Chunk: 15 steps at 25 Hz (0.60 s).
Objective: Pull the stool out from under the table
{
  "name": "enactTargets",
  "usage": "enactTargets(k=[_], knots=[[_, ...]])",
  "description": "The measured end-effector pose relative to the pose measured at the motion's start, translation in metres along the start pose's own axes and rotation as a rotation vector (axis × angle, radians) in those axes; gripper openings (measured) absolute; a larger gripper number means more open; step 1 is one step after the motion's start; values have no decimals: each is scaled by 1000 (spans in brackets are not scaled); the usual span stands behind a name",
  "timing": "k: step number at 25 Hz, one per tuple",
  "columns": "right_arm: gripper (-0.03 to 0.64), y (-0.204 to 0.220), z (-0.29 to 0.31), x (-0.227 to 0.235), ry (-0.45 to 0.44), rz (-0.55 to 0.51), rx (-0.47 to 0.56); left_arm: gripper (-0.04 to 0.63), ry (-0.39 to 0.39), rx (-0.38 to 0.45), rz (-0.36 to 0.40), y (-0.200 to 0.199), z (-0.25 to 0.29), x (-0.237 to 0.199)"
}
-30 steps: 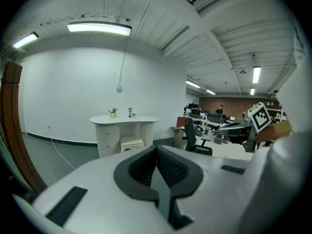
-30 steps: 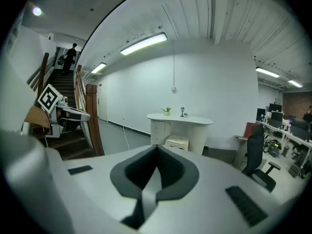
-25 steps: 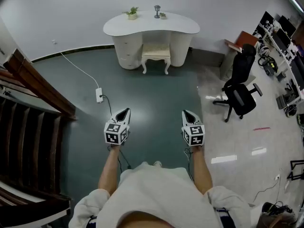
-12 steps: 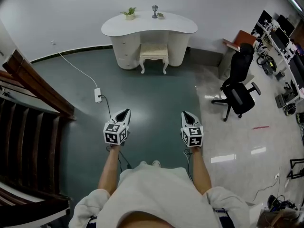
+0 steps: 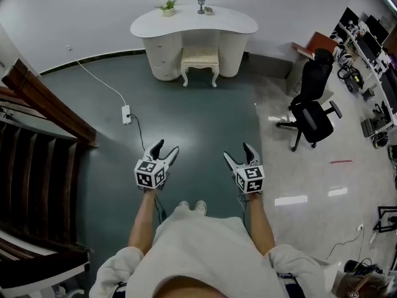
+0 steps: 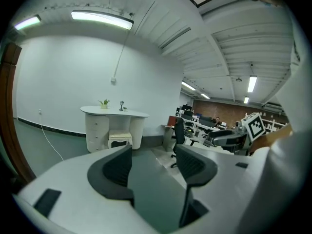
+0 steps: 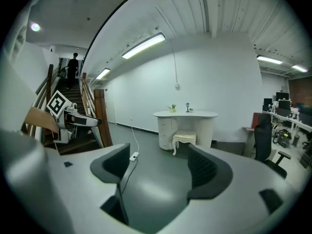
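A cream stool [image 5: 200, 58] with curved legs stands tucked under the white curved table [image 5: 193, 22] by the far wall. The stool [image 6: 120, 138] also shows small in the left gripper view, and the stool [image 7: 185, 139] in the right gripper view. My left gripper [image 5: 165, 149] and right gripper [image 5: 239, 152] hang over the green floor, far short of the stool. Their jaws are opening, with nothing between them.
A black office chair [image 5: 312, 98] stands on the pale tiles at the right. A white power strip [image 5: 126, 114] with its cable lies on the floor at the left. Dark wooden stairs [image 5: 31, 148] fill the left side. A small plant [image 5: 167, 7] and a lamp [image 5: 201, 4] sit on the table.
Both grippers' jaws have spread apart from shut. The view has moved slightly toward the table.
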State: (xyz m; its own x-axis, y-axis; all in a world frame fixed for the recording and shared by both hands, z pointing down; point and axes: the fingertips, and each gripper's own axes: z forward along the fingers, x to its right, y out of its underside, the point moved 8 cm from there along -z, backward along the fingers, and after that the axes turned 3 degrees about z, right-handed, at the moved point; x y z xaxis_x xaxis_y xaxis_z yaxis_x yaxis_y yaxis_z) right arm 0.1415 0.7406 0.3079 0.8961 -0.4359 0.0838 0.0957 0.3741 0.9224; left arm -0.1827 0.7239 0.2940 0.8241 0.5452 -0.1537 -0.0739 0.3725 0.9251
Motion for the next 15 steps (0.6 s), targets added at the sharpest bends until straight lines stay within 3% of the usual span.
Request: enactTargets(k=[7,15], knots=[[365,11,1,10,2,-6,-12,264,2,-13,3,9,9,10],[359,-8,44,31,-3,-23,-1,264,-15,4,13,-6,43,-20]])
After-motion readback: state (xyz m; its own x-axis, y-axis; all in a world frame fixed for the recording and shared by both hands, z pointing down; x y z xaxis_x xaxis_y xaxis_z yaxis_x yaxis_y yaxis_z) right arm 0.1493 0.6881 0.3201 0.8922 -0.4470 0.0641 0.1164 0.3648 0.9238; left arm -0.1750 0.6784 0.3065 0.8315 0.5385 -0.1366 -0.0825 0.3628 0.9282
